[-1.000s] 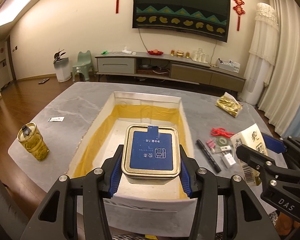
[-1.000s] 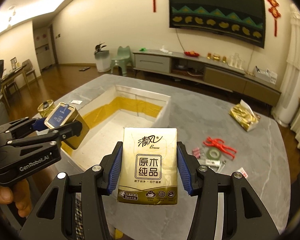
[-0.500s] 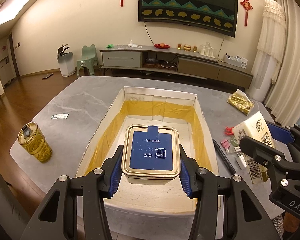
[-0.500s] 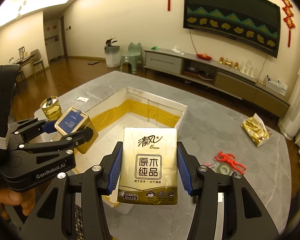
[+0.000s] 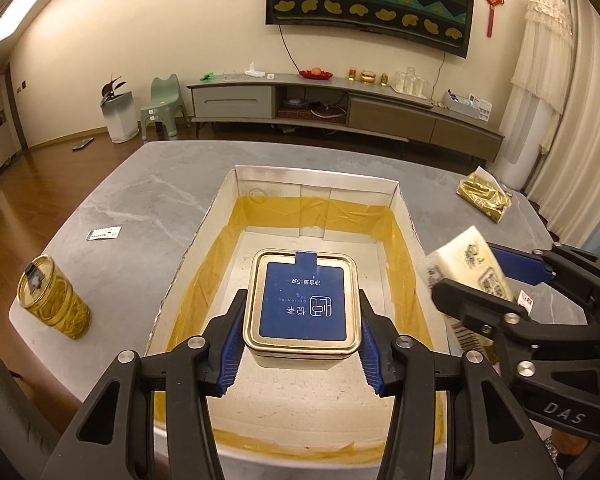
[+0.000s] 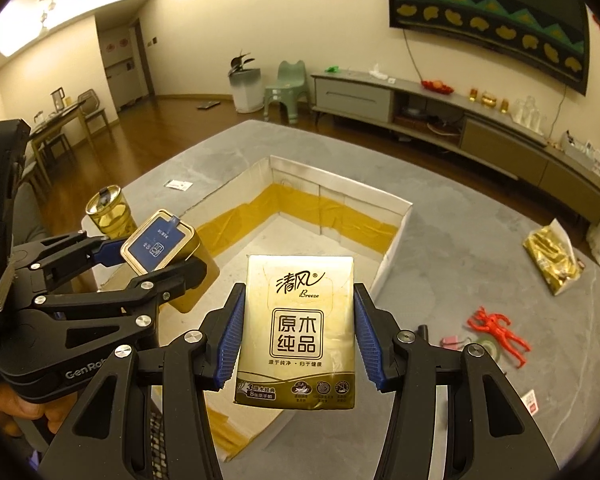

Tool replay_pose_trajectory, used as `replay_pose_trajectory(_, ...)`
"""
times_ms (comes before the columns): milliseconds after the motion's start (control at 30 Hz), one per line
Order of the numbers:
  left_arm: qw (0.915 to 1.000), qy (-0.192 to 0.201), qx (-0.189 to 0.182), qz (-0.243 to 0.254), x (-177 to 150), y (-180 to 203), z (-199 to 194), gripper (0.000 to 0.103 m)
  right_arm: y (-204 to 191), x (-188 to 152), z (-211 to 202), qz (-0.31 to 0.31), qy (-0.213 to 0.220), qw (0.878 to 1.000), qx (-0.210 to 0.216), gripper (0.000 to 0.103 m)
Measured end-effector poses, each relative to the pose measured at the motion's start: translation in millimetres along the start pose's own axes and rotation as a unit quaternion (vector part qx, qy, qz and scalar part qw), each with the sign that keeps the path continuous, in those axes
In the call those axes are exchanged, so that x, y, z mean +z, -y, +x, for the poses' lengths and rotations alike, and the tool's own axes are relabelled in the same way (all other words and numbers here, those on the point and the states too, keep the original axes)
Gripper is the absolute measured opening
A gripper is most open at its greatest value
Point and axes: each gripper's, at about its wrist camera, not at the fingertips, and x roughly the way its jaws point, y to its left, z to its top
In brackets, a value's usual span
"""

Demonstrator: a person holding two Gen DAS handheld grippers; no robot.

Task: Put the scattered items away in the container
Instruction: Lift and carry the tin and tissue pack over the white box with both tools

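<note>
My left jaws clamp the tea tin (image 5: 303,307), right the tissue pack (image 6: 297,330); I should lower both level into the box (image 5: 404,216) beneath before releasing.

Two wrist views, close above box (image 5: 404,216) (shared), facing forward

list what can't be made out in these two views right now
- Box floor under the tin: left wrist view, hidden by the tin and the left gripper.
- Tissue pack back: right wrist view, faces away within the right gripper.
- Small items beside the red toy: right wrist view, partly hidden by a gripper arm, too small to identify.
- Card print: left wrist view, too small.
</note>
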Motion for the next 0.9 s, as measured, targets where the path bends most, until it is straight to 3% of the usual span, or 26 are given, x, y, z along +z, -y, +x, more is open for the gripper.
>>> replay_pose_trajectory(467,0.9987,-0.048,-0.010,0.012,33,-10,42,0.051,22,24,44,0.012,-0.032,0.999,0.032,0.054)
replay_pose_trajectory(900,0.9923,-0.123,-0.018,0.002,46,-20,98,0.051,35,42,87,0.004,-0.072,0.996,0.051,0.054)
